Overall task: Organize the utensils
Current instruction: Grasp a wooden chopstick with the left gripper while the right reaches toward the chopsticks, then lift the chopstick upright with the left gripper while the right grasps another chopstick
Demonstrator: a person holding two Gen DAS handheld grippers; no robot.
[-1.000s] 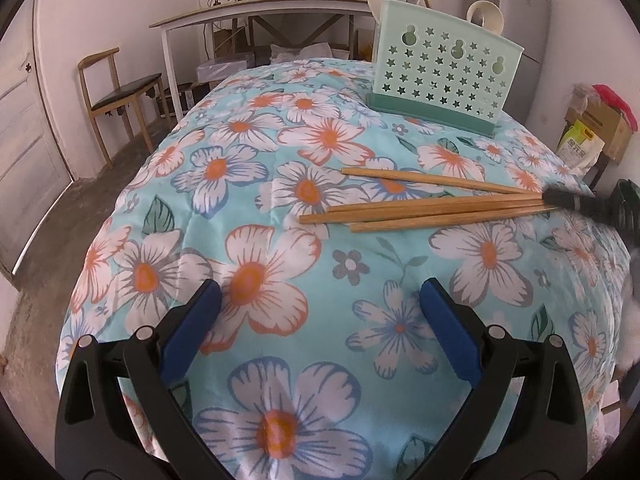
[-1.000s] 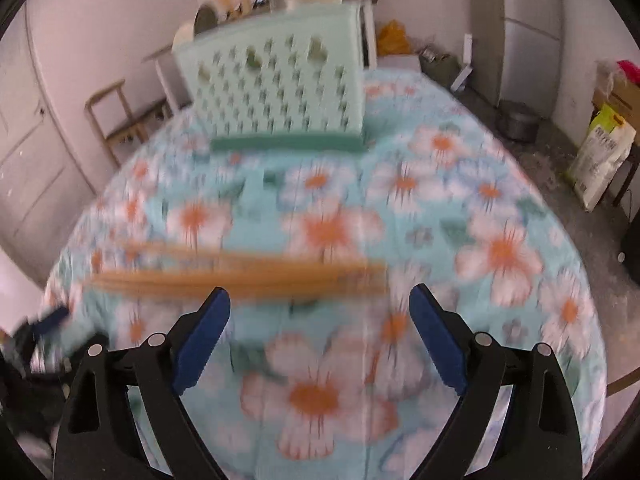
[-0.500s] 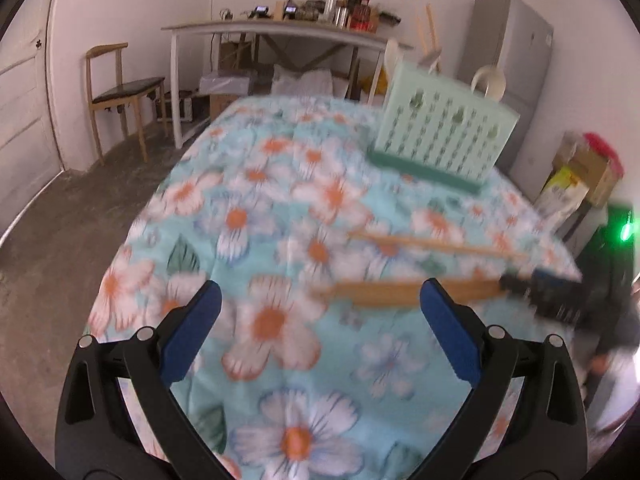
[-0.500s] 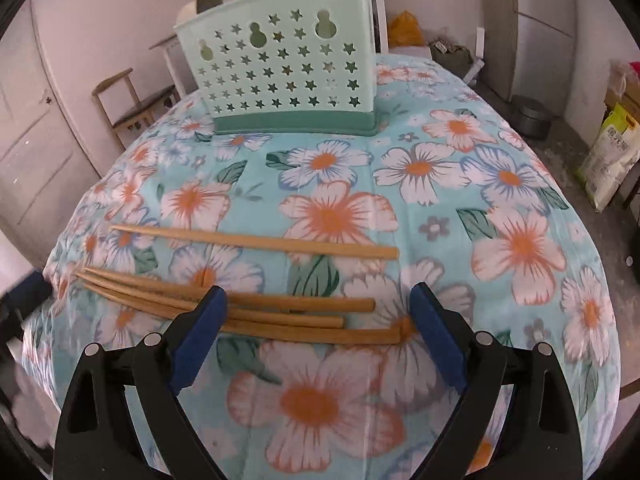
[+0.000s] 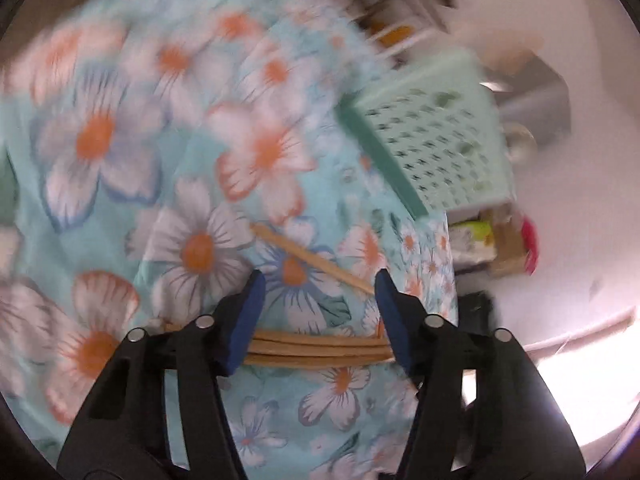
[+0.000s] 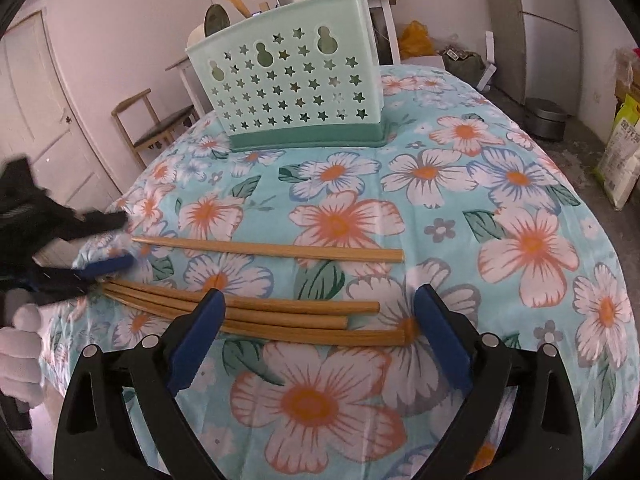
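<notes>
Several wooden chopsticks lie on the floral cloth [image 6: 528,248]. A bundle of three [image 6: 280,316] lies nearest, and a single chopstick [image 6: 268,249] lies just beyond it. My right gripper [image 6: 320,296] hovers open over the bundle, which runs crosswise between its blue pads. My left gripper [image 6: 116,242] comes in from the left at the chopsticks' thin ends. In the blurred left wrist view, the left gripper [image 5: 320,284] has its jaws closing. The bundle [image 5: 316,348] lies crosswise under them, and the pads press on nothing. The mint star-holed basket [image 6: 288,88] stands at the back, holding spoons and chopsticks.
A gloved hand [image 6: 20,344] shows at the left edge. Behind the table are a wooden chair [image 6: 152,128], a door [image 6: 36,120], a metal pot [image 6: 546,118] on the floor and a sack [image 6: 620,152] at the right. The cloth drops off at the table's round edge.
The left gripper has rolled and swung over the chopsticks' ends, and its jaws have narrowed. The right gripper has sunk slightly closer to the bundle.
</notes>
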